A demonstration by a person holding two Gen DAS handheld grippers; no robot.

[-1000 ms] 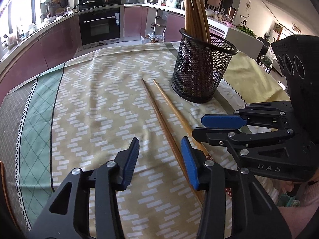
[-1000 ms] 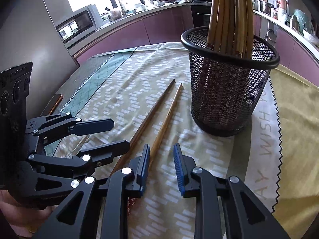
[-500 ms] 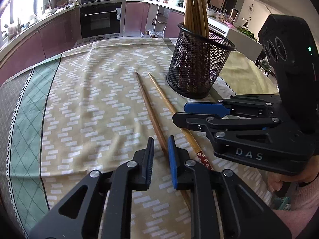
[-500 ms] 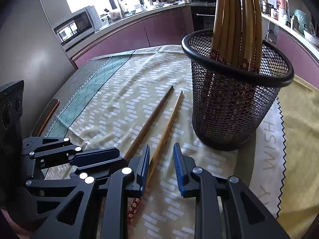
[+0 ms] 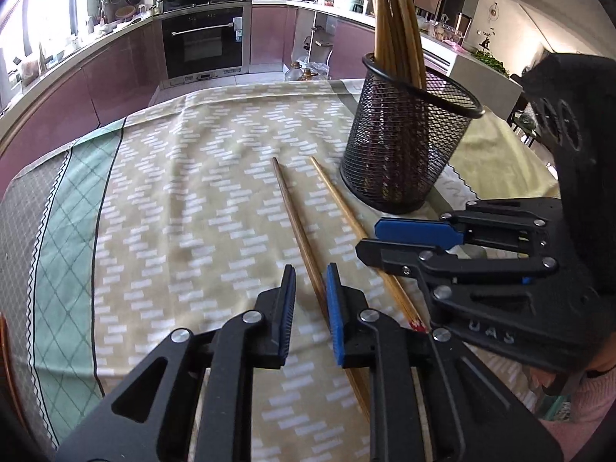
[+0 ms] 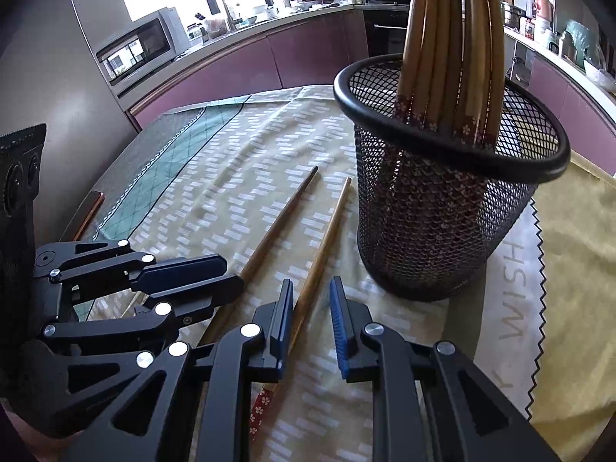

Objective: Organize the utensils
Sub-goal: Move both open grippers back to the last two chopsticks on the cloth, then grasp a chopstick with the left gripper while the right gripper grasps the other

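Two wooden chopsticks lie side by side on the patterned tablecloth. The darker chopstick (image 5: 294,227) runs between the fingers of my left gripper (image 5: 310,273), which is partly open around it. The lighter chopstick (image 6: 323,246) runs between the fingers of my right gripper (image 6: 311,288), also partly open around it. A black mesh holder (image 5: 404,146) stands upright just beyond the chopstick tips, with several chopsticks (image 6: 450,38) inside. The darker chopstick (image 6: 281,215) and the left gripper (image 6: 215,273) show at left in the right wrist view.
The tablecloth (image 5: 184,200) has a green band at its left. A yellow cloth (image 6: 577,254) with a zigzag edge lies right of the holder. Kitchen counters and an oven (image 5: 204,42) stand beyond the table's far edge.
My left gripper narrowed from wide open and shifted right onto the darker chopstick. The right gripper moved forward along the lighter chopstick toward the holder.
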